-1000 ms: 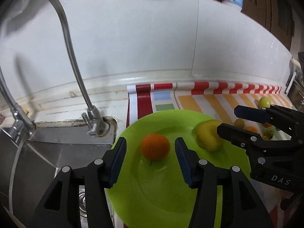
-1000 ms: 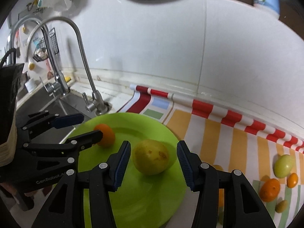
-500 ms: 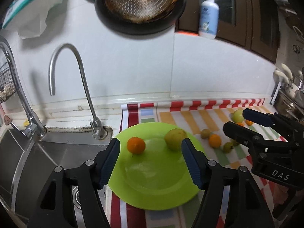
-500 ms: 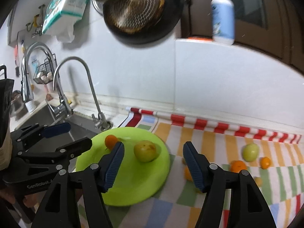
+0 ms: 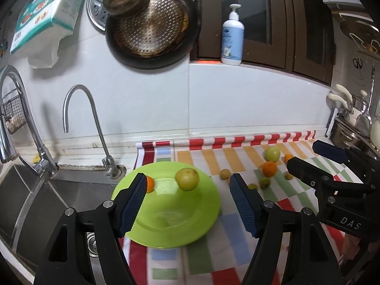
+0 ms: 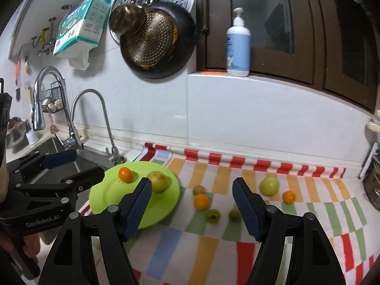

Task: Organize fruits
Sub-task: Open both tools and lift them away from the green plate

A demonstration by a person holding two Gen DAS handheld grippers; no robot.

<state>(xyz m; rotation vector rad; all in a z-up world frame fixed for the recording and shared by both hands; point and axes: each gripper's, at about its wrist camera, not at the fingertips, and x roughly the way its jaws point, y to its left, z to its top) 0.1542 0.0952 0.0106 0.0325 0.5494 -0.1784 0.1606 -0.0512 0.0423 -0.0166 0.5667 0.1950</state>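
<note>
A lime green plate (image 5: pixel 180 223) (image 6: pixel 104 197) lies on a striped cloth beside the sink. On it sit a small orange (image 5: pixel 150 184) (image 6: pixel 125 174) and a yellow-green fruit (image 5: pixel 187 179) (image 6: pixel 158 182). Several loose fruits lie on the cloth to the right: an orange (image 6: pixel 201 201), a green apple (image 6: pixel 269 186), a small orange (image 6: pixel 289 197) and small green ones (image 6: pixel 212 216). My left gripper (image 5: pixel 186 187) is open and empty, held above the plate's near side. My right gripper (image 6: pixel 192 191) is open and empty, raised above the cloth before the loose fruits.
A steel sink (image 5: pixel 28 199) with two curved taps (image 5: pixel 95 123) lies left of the plate. Pans hang on the wall (image 5: pixel 152 26). A soap bottle (image 6: pixel 238 45) stands on the ledge. Pots and a rack (image 5: pixel 351 128) stand at the far right.
Both grippers have pulled back and up from the plate, jaws wider apart. The orange and the yellow-green fruit stay on the plate, and much more of the counter shows.
</note>
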